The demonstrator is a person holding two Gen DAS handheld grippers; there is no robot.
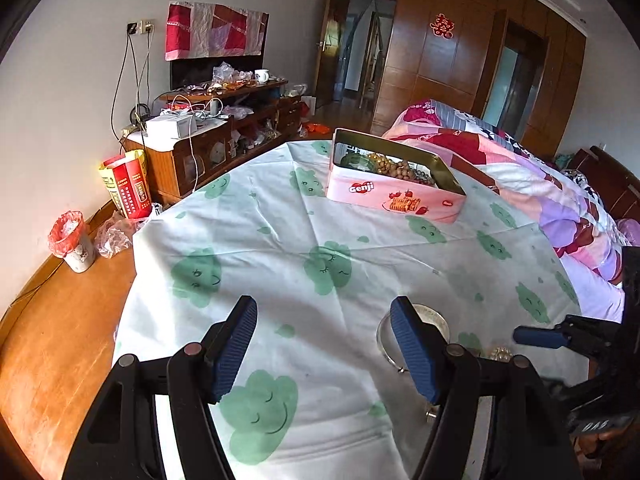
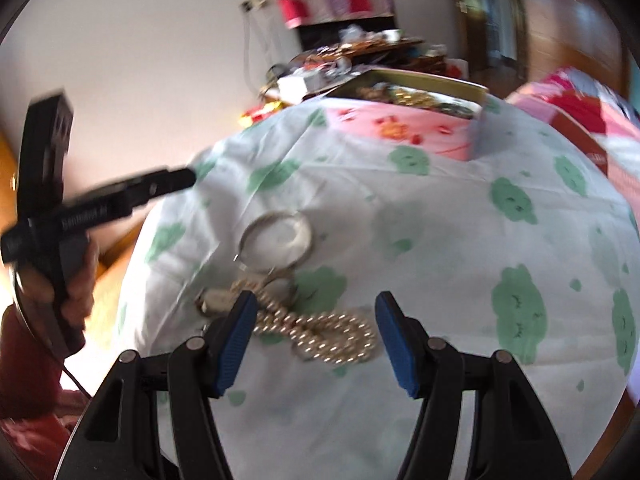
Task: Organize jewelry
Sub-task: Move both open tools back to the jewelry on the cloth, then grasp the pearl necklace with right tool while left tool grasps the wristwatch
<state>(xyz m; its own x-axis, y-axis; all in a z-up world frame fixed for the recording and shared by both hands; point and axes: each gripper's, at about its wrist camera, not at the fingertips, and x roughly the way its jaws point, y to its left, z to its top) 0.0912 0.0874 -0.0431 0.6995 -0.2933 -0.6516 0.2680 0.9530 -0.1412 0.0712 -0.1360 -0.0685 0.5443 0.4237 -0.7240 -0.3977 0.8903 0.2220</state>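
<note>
A pink Genji tin (image 1: 396, 196) (image 2: 404, 120) stands open on the far side of the table, with brown and gold beads inside. On the cloud-print tablecloth (image 1: 280, 248) lies a silver bangle (image 2: 306, 232) (image 1: 380, 340), with a gold bead chain (image 2: 340, 328) and a small pale pendant (image 2: 212, 300) just in front of it. My right gripper (image 2: 316, 340) (image 1: 536, 336) hovers open over the bead chain, and its pads are clear of the chain. My left gripper (image 1: 324, 344) (image 2: 120, 196) is open and holds nothing. Its right finger covers part of the bangle.
A bed with a pink patchwork quilt (image 1: 520, 168) runs along the table's right side. A cluttered wooden cabinet (image 1: 208, 148) stands against the far wall. A small bin with a red liner (image 1: 74, 240) sits on the wooden floor on the left. A person's hand (image 2: 76, 292) grips the left tool.
</note>
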